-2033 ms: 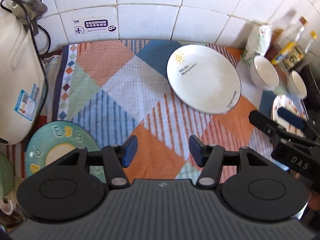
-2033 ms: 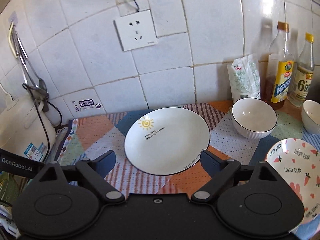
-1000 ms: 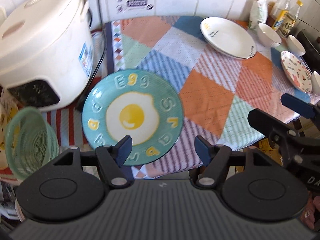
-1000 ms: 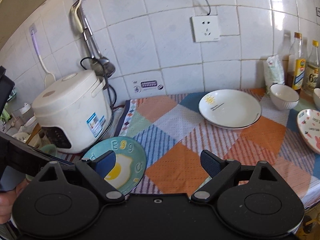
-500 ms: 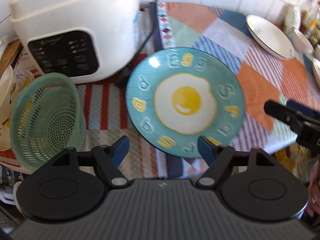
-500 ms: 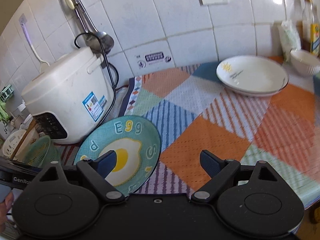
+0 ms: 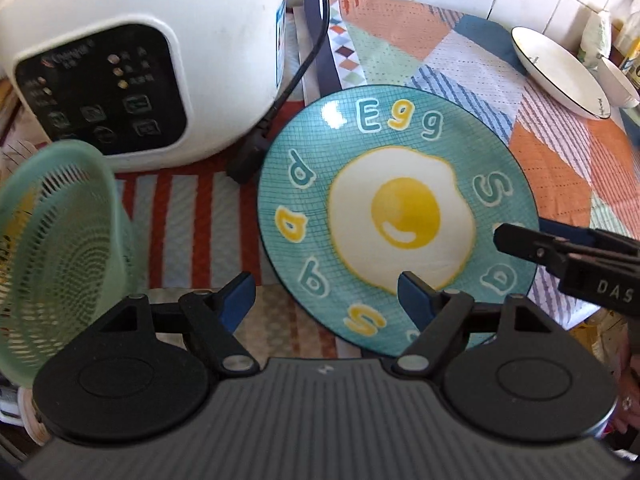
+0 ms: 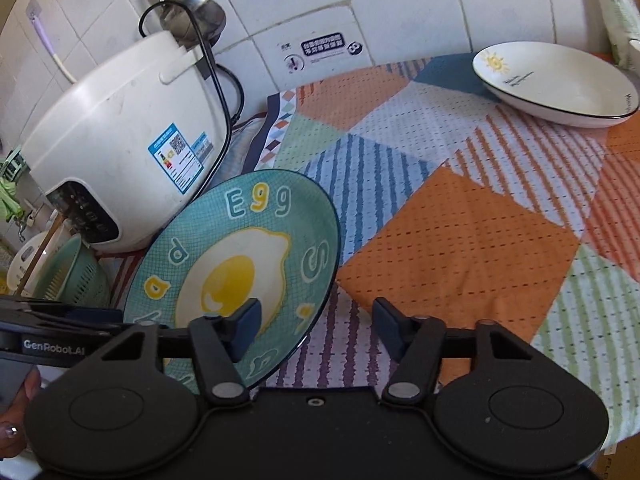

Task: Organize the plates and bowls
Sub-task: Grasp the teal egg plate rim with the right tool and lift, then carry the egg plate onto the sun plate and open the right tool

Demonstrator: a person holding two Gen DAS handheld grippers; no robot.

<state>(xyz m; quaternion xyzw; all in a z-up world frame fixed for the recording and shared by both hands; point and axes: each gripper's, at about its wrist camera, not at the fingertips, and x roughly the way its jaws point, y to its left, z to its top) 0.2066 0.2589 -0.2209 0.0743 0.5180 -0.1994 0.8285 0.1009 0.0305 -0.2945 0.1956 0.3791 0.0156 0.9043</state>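
Note:
A teal plate with a fried-egg picture (image 7: 396, 216) lies at the front left edge of the patchwork cloth, beside the rice cooker; it also shows in the right wrist view (image 8: 236, 272). My left gripper (image 7: 326, 300) is open and empty, just above the plate's near rim. My right gripper (image 8: 316, 326) is open and empty over the plate's right rim; it shows from the side in the left wrist view (image 7: 568, 256). A white plate with a sun mark (image 8: 556, 80) sits at the far right of the cloth (image 7: 560, 70).
A white rice cooker (image 7: 132, 52) with its black cord stands at the left (image 8: 124, 136). A green mesh basket (image 7: 56, 248) is tipped at the front left. A white bowl (image 7: 620, 84) stands behind the sun plate. The tiled wall is behind.
Both grippers have swung left and down from the white plate towards the egg plate, which now fills the near view. Both stay open.

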